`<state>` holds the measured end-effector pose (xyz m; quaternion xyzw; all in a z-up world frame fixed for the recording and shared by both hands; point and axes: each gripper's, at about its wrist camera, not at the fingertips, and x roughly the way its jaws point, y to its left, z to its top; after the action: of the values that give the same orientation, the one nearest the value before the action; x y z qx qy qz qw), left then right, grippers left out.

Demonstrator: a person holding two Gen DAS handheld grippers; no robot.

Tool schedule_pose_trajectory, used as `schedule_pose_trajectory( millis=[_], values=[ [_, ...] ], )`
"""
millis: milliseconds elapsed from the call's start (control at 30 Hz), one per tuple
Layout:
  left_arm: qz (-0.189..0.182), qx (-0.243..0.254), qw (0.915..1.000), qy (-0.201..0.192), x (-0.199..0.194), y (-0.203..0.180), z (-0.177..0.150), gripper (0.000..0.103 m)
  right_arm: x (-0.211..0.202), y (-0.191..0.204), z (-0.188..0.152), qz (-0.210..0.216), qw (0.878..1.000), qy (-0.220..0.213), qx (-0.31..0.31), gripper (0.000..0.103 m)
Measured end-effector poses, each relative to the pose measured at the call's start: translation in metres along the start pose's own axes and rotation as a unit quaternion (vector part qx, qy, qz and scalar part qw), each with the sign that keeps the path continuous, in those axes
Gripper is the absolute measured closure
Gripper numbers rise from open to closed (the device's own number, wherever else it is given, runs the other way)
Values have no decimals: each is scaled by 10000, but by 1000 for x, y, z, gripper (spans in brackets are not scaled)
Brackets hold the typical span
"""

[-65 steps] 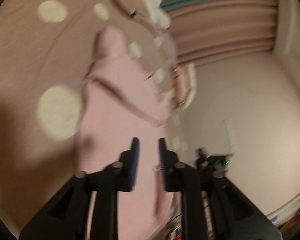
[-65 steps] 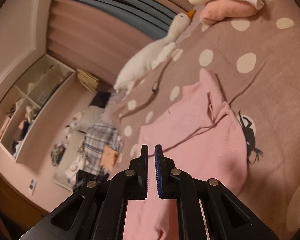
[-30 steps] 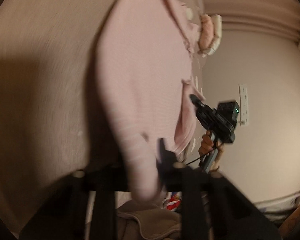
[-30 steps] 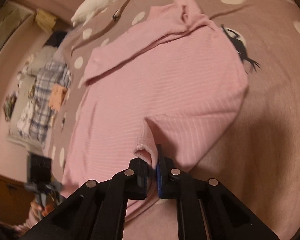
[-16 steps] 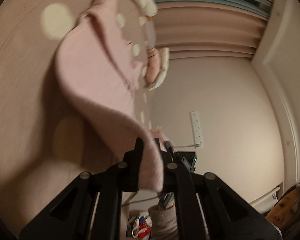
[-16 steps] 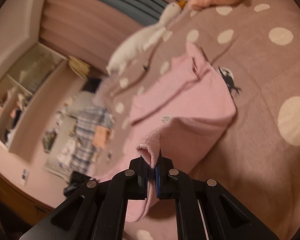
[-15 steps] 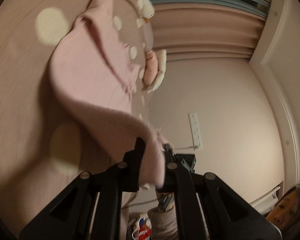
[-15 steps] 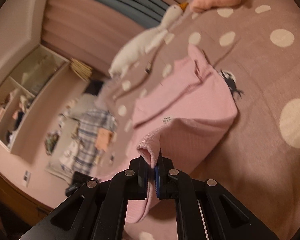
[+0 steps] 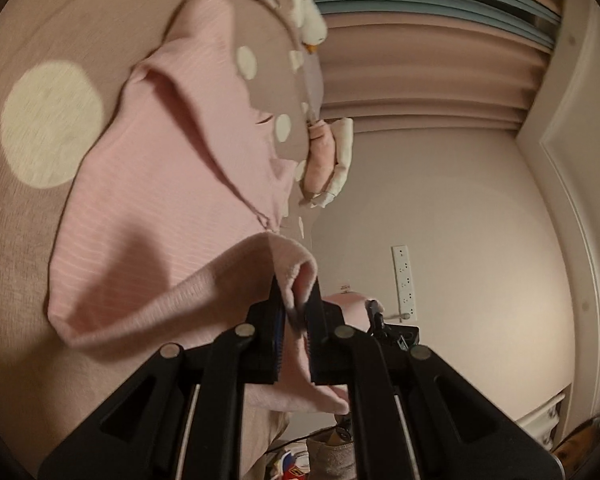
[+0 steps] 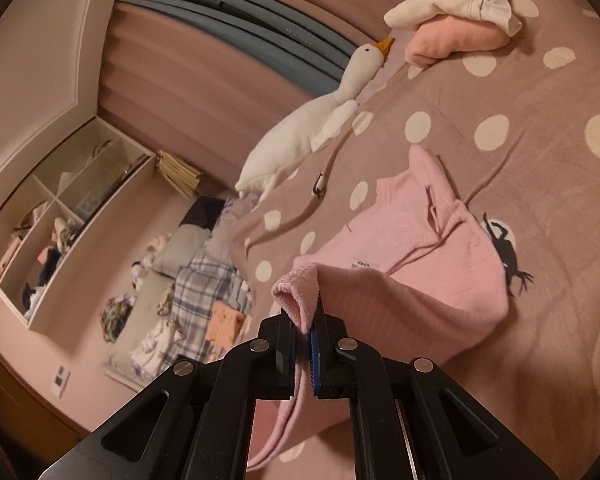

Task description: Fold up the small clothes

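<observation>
A mauve bedspread [image 10: 500, 92] dotted with cream spots carries the pink garment [image 10: 420, 236], its upper part lying flat and its lower edge lifted off the bed. The right gripper [image 10: 305, 320] is pinched nearly closed on one hem corner; the left gripper [image 9: 296, 312] clamps another, its fingertips largely buried in fabric. A plush goose [image 10: 312, 128] lies beyond.

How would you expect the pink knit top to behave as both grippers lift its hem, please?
Probably floppy: the pink knit top sags between the right gripper and the bed. It looks light, hanging from small pinches. The left gripper bunches the fabric, so slipping seems unlikely.
</observation>
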<state>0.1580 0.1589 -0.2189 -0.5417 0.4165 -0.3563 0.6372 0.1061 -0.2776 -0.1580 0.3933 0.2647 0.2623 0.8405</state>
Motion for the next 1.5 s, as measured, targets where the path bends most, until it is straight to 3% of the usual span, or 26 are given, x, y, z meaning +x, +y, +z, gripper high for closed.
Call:
schedule_pose_trajectory(
  millis=[400,633,767,967,1033,1133,1200,1267,1333,1500],
  values=[
    [-658,-180,9962,-550,-2,-2,36,97,23,-8,29,-64,9998,-154,98,96],
    [-565,142,9906,-1234,3,-26,91,97,47,-13,71,-291,9982,-474,241,96],
    [-142,469,9865,-1565,11,-42,128,97,75,-19,107,-733,9948,-589,392,96],
    [787,699,9770,-1855,35,-49,188,97,131,-41,153,-1547,9846,-522,627,96],
    [1132,697,9747,-1799,48,-43,205,96,147,-49,158,-1802,9802,-442,688,96],
    [1665,450,9730,-1532,60,-19,218,95,177,-66,160,-2293,9704,13,756,96],
    [1955,389,9692,-1450,65,-8,220,90,190,-76,157,-2716,9591,291,744,93],
    [2242,307,9642,-1381,62,0,222,64,188,-79,155,-2773,9577,283,720,79],
    [2369,323,9601,-1452,51,1,224,52,177,-77,156,-2561,9641,137,688,66],
    [2630,675,9531,-1339,31,-12,215,46,144,-58,155,-2430,9695,7,305,65]
  ],
)
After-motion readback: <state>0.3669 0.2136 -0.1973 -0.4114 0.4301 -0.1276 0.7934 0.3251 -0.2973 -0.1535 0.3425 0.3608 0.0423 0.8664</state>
